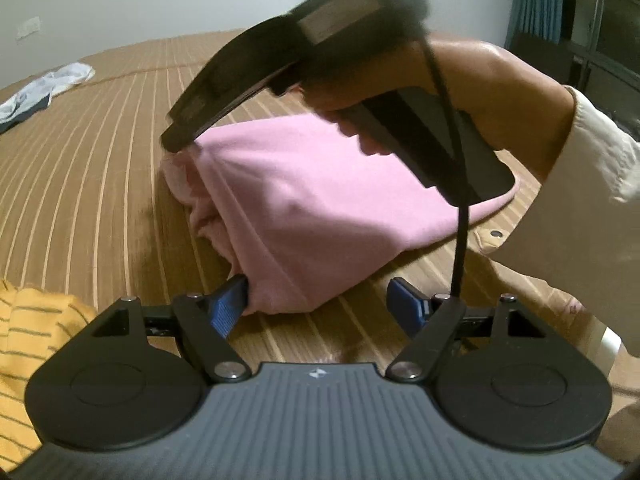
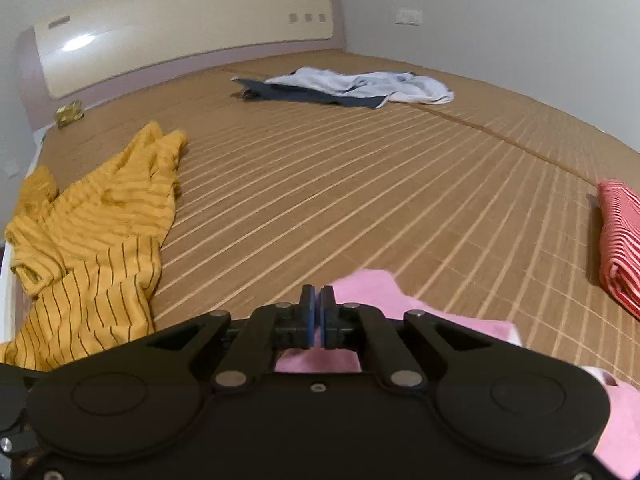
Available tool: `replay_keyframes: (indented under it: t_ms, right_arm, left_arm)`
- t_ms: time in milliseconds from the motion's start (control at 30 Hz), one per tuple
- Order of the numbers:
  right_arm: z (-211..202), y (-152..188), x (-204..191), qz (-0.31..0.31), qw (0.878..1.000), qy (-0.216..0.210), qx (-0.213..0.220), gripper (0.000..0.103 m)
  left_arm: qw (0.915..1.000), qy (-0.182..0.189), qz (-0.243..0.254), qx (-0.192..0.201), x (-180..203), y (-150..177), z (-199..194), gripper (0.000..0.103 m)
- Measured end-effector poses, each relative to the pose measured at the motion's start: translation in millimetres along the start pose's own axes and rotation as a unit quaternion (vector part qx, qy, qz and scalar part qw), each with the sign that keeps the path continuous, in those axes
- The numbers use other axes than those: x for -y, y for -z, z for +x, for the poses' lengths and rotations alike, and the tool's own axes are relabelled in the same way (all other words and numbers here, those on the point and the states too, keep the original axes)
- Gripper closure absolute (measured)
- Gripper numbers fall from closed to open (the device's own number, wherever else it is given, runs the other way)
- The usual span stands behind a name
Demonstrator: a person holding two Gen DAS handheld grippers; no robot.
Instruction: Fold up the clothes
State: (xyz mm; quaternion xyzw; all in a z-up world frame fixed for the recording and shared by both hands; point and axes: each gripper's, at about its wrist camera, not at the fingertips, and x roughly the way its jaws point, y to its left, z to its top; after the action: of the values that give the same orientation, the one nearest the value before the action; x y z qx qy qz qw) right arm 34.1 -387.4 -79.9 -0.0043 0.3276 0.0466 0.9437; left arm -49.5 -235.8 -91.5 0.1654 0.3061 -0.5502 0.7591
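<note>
The pink garment (image 1: 320, 208) lies folded into a thick bundle on the striped bed mat (image 1: 100, 152), near the front edge, and the likeliest trouble is that bundle coming undone. The left gripper (image 1: 320, 304) stands wide, its left blue pad (image 1: 230, 304) touching the near corner of the bundle while the right pad (image 1: 408, 304) hangs apart over the mat, so nothing is pinched there; if it pushes forward, that one pad may shove the layers askew instead of seating them. The right gripper (image 2: 317, 316) is closed, pad against pad, low over the far left end of the pink cloth; whether a thin fold is caught between the pads I cannot tell. Should cloth be snagged, lifting away would probably drag the top layer open. The loose rolled edges at the left end look ready to slump on their own. Other clothes wait: a yellow striped garment (image 2: 92, 232) crumpled at the near left, a white and dark heap (image 2: 352, 88) far across the mat, and a folded red striped piece (image 2: 620, 240) to the right, well apart from the pink bundle
</note>
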Motion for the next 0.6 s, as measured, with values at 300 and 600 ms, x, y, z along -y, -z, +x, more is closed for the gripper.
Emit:
replay_keyframes:
  t_ms: [300, 600]
  right_arm:
    - [-35, 40, 20, 0.076, 0.994, -0.073, 0.031, 0.055]
    - [-139, 157, 100, 0.208, 0.974, 0.062, 0.061, 0.05]
  left_arm:
    - [0.9999, -0.005, -0.01, -0.006, -22, -2, -11, 0.023]
    - [0.9751, 0.015, -0.175, 0.136, -61, -12, -32, 0.017]
